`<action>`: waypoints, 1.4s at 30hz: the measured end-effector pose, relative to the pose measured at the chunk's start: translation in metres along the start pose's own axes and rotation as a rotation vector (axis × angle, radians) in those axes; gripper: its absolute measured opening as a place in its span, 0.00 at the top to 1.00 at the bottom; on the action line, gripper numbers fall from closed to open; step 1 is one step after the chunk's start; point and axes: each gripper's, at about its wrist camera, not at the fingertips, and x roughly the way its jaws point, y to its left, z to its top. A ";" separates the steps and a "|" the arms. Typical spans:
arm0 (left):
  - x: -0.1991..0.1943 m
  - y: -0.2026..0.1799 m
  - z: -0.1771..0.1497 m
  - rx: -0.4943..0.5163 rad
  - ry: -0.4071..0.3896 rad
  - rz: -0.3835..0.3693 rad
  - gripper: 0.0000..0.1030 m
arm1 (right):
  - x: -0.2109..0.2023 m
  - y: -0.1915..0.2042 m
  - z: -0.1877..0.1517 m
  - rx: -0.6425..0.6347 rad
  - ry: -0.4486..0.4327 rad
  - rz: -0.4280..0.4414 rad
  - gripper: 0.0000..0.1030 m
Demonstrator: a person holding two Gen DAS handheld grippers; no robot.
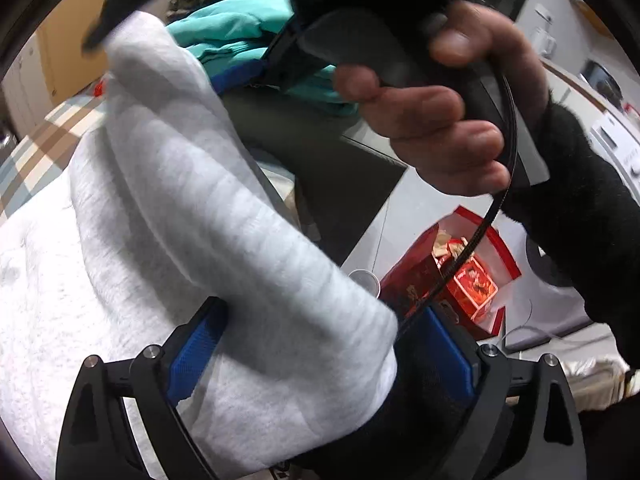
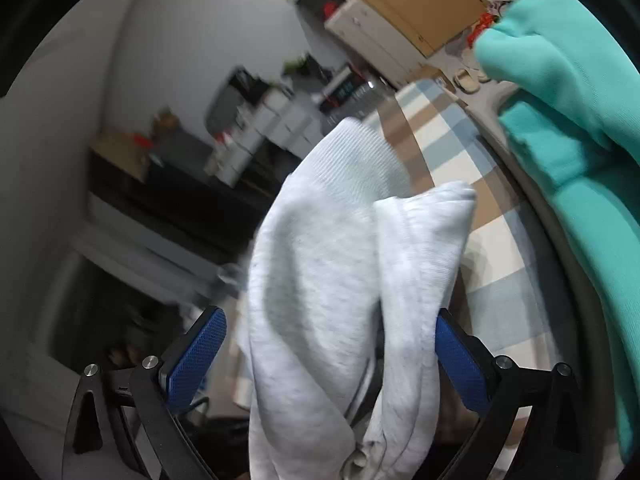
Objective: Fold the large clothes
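Note:
A large light grey sweatshirt (image 1: 208,208) hangs bunched in both views. In the left wrist view its thick fold passes between the blue pads of my left gripper (image 1: 316,344), whose jaws stand wide apart around it. In the right wrist view the same grey garment (image 2: 332,280) hangs between the blue pads of my right gripper (image 2: 328,356), jaws also wide; the ribbed hem (image 2: 356,156) sticks up beyond them. The person's hand (image 1: 452,108) in a black sleeve holds the right gripper's handle, seen in the left wrist view.
A teal garment (image 1: 236,36) lies behind, also in the right wrist view (image 2: 572,112). A checked cloth surface (image 2: 472,184) lies below. A red box (image 1: 468,280) and a plastic cup (image 1: 366,280) sit on the floor. Shelves and cabinets stand at the walls.

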 end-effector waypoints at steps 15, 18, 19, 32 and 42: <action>-0.112 0.081 -0.038 -0.284 -0.275 -0.021 0.10 | 0.020 0.034 0.037 0.147 0.064 0.031 0.76; -0.130 0.089 -0.047 -0.326 -0.309 0.054 0.10 | 0.034 0.045 0.042 0.184 0.076 0.092 0.76; -0.132 0.087 -0.048 -0.331 -0.320 0.049 0.10 | 0.038 0.047 0.044 0.196 0.074 0.100 0.76; -0.062 0.005 -0.029 -0.005 -0.211 0.394 0.10 | 0.044 0.029 0.053 0.380 0.114 0.169 0.76; -0.081 0.002 -0.058 0.232 -0.228 0.226 0.10 | 0.032 0.009 0.050 0.414 0.135 0.203 0.74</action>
